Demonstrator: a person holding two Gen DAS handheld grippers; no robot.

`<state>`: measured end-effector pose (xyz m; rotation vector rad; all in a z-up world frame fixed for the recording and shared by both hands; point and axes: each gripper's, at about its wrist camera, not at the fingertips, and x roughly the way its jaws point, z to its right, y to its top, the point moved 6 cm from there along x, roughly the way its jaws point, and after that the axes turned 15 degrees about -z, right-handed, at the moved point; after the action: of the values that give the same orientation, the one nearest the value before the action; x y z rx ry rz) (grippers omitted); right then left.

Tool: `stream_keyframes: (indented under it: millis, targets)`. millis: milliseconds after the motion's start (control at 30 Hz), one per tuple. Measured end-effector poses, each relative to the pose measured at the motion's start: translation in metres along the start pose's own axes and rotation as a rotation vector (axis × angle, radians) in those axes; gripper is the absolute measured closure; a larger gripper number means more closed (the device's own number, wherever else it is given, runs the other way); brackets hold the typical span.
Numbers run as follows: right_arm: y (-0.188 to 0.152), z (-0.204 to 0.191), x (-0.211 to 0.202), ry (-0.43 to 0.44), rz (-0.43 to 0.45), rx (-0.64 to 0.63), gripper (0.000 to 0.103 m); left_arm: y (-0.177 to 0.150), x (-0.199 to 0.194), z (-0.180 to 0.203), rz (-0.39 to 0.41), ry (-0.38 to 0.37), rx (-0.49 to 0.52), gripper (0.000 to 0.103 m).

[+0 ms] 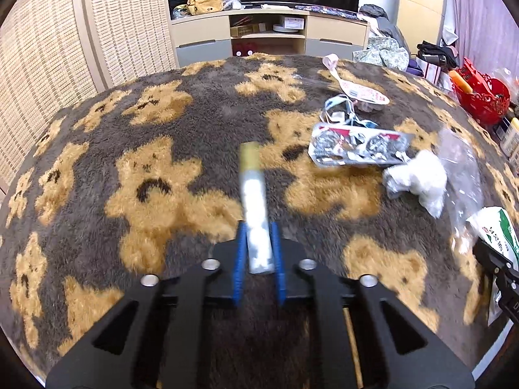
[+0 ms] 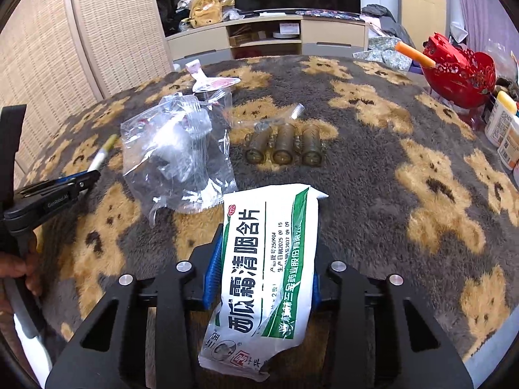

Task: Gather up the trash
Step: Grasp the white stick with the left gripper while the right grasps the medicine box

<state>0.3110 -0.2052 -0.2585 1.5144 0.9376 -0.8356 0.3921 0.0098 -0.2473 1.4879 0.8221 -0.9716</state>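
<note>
so the left gripper [image 1: 258, 253] pinches a cigarette [image 1: 254, 191] by its white end, and the right gripper [image 2: 262, 275] clamps a white-green packet [image 2: 259, 269]; both are lifted, likely for binning, while the crumpled plastic bag [image 2: 181, 152] waits on the bear-pattern blanket [image 2: 373, 194].

The bottom end of the white tube [image 1: 256, 214] is sitting down between the blue pads [image 1: 239, 269], so how far it's running back is hidden, and the whole tube is looking smeared with blur. The white and green packet [image 2: 259, 278] is covering the right pad almost completely in the right wrist view, and its torn lower end is dropping behind the black gripper frame. In the left wrist view that same packet is getting chopped off by the picture's right edge. The stuff inside the clear plastic bag [image 2: 178, 159] is too crumpled to make out. The bottles [image 2: 502, 129] are getting cut off at the right edge.
</note>
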Motion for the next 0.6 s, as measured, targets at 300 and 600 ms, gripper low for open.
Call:
stream_keyframes:
  millis: [300,600]
  targets:
    - [-0.029,0.001,-0.016,0.06,-0.036,0.001,0.064,-0.041,-0.02,0.015,-0.024,-0.029,0.023,0.092]
    - [-0.064,-0.003,-0.032,0.077,-0.06,-0.031,0.07,-0.103,-0.053,0.039,-0.045,-0.074,0.041,0.092]
